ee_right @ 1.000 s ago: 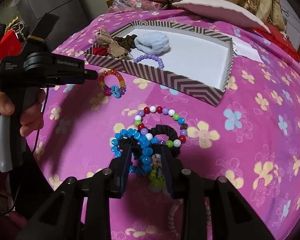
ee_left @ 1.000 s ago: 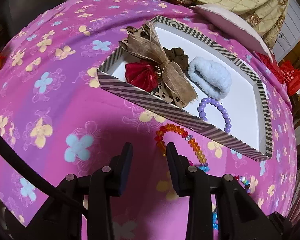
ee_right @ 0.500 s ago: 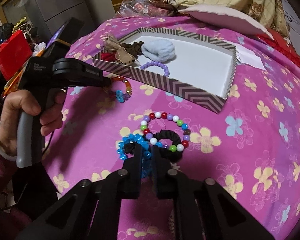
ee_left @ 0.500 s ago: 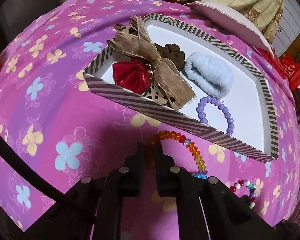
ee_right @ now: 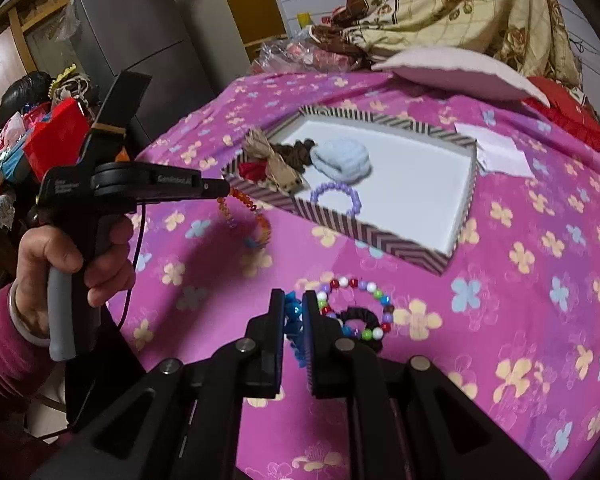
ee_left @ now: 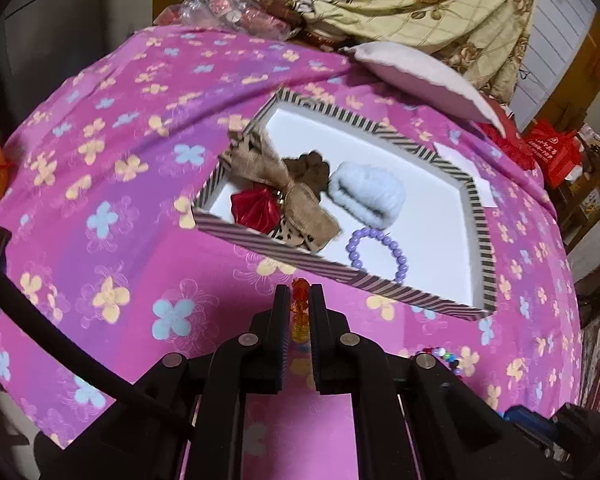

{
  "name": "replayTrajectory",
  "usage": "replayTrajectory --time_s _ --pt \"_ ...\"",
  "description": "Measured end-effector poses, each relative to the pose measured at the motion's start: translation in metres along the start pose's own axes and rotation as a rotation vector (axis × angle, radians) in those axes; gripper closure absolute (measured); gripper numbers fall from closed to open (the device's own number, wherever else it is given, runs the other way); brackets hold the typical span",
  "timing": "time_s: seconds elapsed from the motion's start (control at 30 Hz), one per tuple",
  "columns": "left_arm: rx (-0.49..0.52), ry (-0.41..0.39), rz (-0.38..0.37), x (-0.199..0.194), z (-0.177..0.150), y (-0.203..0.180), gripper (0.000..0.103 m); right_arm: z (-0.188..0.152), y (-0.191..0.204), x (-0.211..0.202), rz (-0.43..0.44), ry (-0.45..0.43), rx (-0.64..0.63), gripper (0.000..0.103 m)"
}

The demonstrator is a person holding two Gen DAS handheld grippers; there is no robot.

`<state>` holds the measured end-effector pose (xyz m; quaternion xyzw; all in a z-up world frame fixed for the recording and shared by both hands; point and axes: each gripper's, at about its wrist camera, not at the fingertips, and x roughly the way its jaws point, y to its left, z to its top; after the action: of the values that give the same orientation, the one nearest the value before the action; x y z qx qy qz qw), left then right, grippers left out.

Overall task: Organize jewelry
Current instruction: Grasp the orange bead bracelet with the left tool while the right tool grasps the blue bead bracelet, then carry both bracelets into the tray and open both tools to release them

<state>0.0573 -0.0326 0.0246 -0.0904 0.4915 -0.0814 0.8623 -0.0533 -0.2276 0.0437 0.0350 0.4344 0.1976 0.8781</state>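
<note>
My left gripper [ee_left: 299,292] is shut on an orange-red bead bracelet [ee_left: 300,312] and holds it in the air, short of the striped box [ee_left: 332,270]. In the right wrist view the left gripper [ee_right: 226,190] shows with the bracelet [ee_right: 256,220] dangling from it. My right gripper [ee_right: 294,300] is shut on a blue bead bracelet [ee_right: 294,328], lifted above the cloth. The box [ee_right: 380,236] holds a purple bracelet [ee_left: 380,254], a blue fluffy scrunchie [ee_left: 366,194], a burlap bow [ee_left: 288,196], a red bow [ee_left: 256,208] and a brown scrunchie [ee_left: 310,170].
A multicoloured bead bracelet [ee_right: 356,308] and a black scrunchie [ee_right: 358,320] lie on the pink floral cloth [ee_right: 520,280] near my right gripper. A pale cushion [ee_right: 460,74] and a white paper [ee_right: 500,152] lie behind the box. A grey fridge [ee_right: 140,40] stands at the left.
Both grippers closed on their bracelets and lifted them off the cloth. The orange bracelet now hangs from the left gripper; the blue one has left the pile.
</note>
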Motion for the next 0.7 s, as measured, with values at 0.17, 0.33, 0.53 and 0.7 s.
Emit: replayTrajectory --time_s 0.17,0.33,0.53,0.7 --pt "0.013 -0.028 -0.005 -0.016 0.011 -0.005 0.073 0.018 0.000 -0.007 -0.006 -0.030 -0.008 0.094" --pt "0.025 -0.041 -0.006 -0.023 0.021 -0.011 0.073 0.041 -0.007 -0.008 -0.033 -0.053 -0.016 0.094" --pt "0.045 -0.059 0.002 -0.025 0.033 -0.024 0.073 0.061 -0.020 -0.004 -0.067 -0.059 -0.013 0.094" --pt "0.063 -0.067 0.023 -0.021 0.048 -0.034 0.073 0.077 -0.034 0.007 -0.094 -0.040 -0.013 0.094"
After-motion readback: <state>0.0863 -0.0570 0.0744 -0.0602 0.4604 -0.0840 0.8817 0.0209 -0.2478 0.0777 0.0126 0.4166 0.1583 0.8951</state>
